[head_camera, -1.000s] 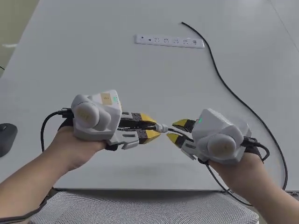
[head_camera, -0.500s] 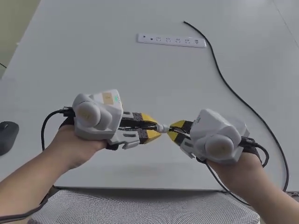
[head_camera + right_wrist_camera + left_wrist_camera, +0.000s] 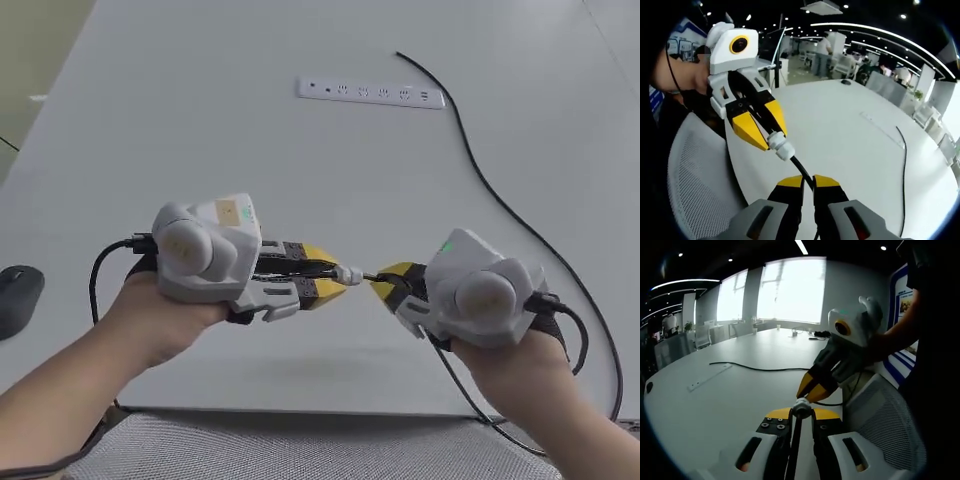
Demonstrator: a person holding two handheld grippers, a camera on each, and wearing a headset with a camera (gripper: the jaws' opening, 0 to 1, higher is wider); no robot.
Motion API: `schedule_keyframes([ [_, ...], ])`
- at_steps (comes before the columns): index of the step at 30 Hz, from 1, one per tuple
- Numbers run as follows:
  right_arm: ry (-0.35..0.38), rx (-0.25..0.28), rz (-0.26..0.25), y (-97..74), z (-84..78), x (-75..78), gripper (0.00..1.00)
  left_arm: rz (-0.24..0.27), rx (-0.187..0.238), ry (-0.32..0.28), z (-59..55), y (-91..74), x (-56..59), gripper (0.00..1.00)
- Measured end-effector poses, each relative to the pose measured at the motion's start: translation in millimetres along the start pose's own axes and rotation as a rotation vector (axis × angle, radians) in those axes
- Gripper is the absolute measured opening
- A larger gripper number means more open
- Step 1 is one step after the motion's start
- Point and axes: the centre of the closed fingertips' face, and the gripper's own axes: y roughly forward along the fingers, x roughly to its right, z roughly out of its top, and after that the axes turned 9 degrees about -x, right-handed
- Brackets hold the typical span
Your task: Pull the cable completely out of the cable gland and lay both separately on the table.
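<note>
Head view, left jaws: my left gripper (image 3: 328,273) sits low and left of centre, its yellow tips pinched tight on the white cable gland (image 3: 348,274).
Head view, right jaws: my right gripper (image 3: 388,281) faces it from the right, tips closed down on the thin black cable (image 3: 368,277). A short bare stretch of cable shows between the two pairs of tips.
Head view, edges: I hold both above the near edge of the white table (image 3: 200,130), which runs across the lower frame. A mesh chair (image 3: 300,445) lies below that edge.
Head view, open room: bare table top spreads from the grippers up through the middle of the frame.
Head view, around: a power strip (image 3: 370,93) lies at upper centre. A black power cord (image 3: 500,205) curves from beside the strip down the right side. A dark mouse (image 3: 18,298) sits at the left edge, well apart from my jaws.
Left gripper view: the gland sits at my closed tips at lower centre, with the cable running back between the jaws. The right gripper comes in from the upper right, its tips just beyond the gland. The table opens to the left, and the chair mesh is at lower right.
Right gripper view: my jaws at the bottom are closed on the cable, which rises up and left to the gland in the left gripper's tips. Open table fills the centre and right, with the strip and cord far right. The chair mesh is at lower left.
</note>
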Motion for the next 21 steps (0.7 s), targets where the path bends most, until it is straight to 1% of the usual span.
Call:
schedule_keyframes([
  [4, 0.046, -0.006, 0.003, -0.4, -3.5, 4.7, 0.01, -0.001, 0.007, 0.001, 1.3, -0.4, -0.2, 0.15],
  [6, 0.071, -0.022, 0.005, 1.0, -7.8, 6.0, 0.01, 0.001, 0.007, 0.002, 1.5, -0.5, -1.0, 0.15],
  [8, 0.104, -0.022, 0.01, 1.3, -10.8, 7.2, 0.01, 0.001, 0.008, 0.002, 1.8, -0.7, -1.1, 0.15],
  [11, 0.16, -0.033, 0.019, 2.2, -16.1, 9.4, 0.01, 0.001, 0.008, 0.002, 1.5, -1.3, -1.5, 0.15],
  [16, 0.285, -0.052, 0.038, 3.9, -27.3, 12.3, 0.01, 0.004, 0.007, -0.001, 0.5, -2.4, -2.4, 0.15],
  [21, 0.379, -0.064, 0.051, 6.3, -37.1, 15.5, 0.01, 0.006, 0.006, -0.002, -0.2, -2.6, -3.0, 0.15],
])
